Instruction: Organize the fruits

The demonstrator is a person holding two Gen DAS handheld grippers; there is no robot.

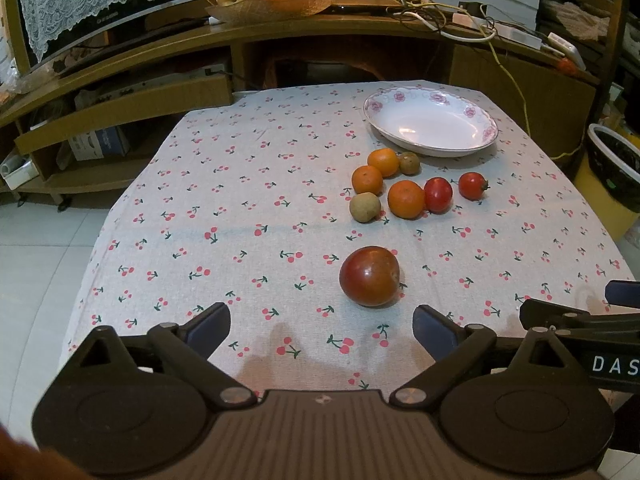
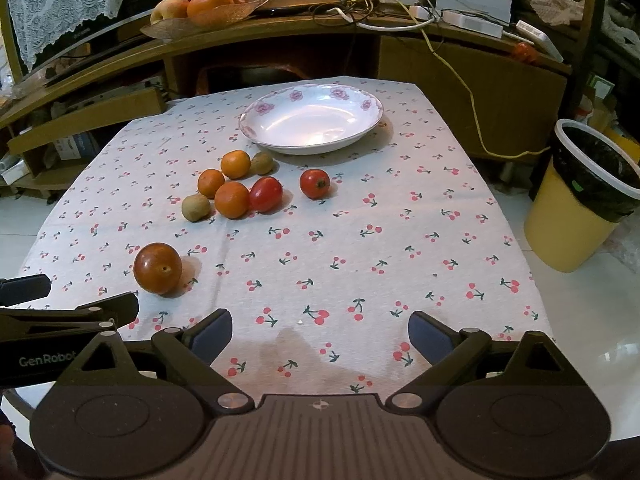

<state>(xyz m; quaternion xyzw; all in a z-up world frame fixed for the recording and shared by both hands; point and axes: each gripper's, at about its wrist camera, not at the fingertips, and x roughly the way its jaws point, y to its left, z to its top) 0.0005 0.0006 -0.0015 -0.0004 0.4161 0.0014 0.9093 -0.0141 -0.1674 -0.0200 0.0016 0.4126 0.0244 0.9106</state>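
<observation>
Both claws hang over the near edge of the cherry-print tablecloth [image 2: 360, 248], side by side and holding nothing. The left gripper [image 1: 322, 326] has its two blue-padded fingers spread wide; the right gripper [image 2: 320, 330] is spread just as wide.

In the left wrist view, the one large, round, dark red tomato [image 1: 369, 276] lies at about 12 o'clock, just beyond the open fingers and slightly toward the right one, apart from both. In the right wrist view the same tomato sits at about 10 o'clock, near the tip of the left gripper.

Farther out, at about 1 o'clock from the left claw, lies a loose cluster of seven small fruits. Counted: three round orange mandarins, the nearest mandarin [image 1: 406, 199] the largest, then the left mandarin [image 1: 367, 179] and the far mandarin [image 1: 383, 161]. Two small brownish-green round fruits: the near brown fruit [image 1: 364, 207] at the cluster's near left, the far brown fruit [image 1: 409, 163] touching the far mandarin. Two small glossy red tomatoes: one small tomato [image 1: 438, 195] touching the nearest mandarin, the other stemmed small tomato [image 1: 473, 185] standing apart to its right.

Beyond the cluster sits one shallow white porcelain plate with pink flowers on its rim [image 1: 486, 130], with nothing on it.

Past the table, one woven tray [image 1: 240, 14] on the wooden shelf holds larger oranges and an apple. One yellow waste bin with a black liner [image 2: 560, 224] stands on the floor at 2 o'clock.
</observation>
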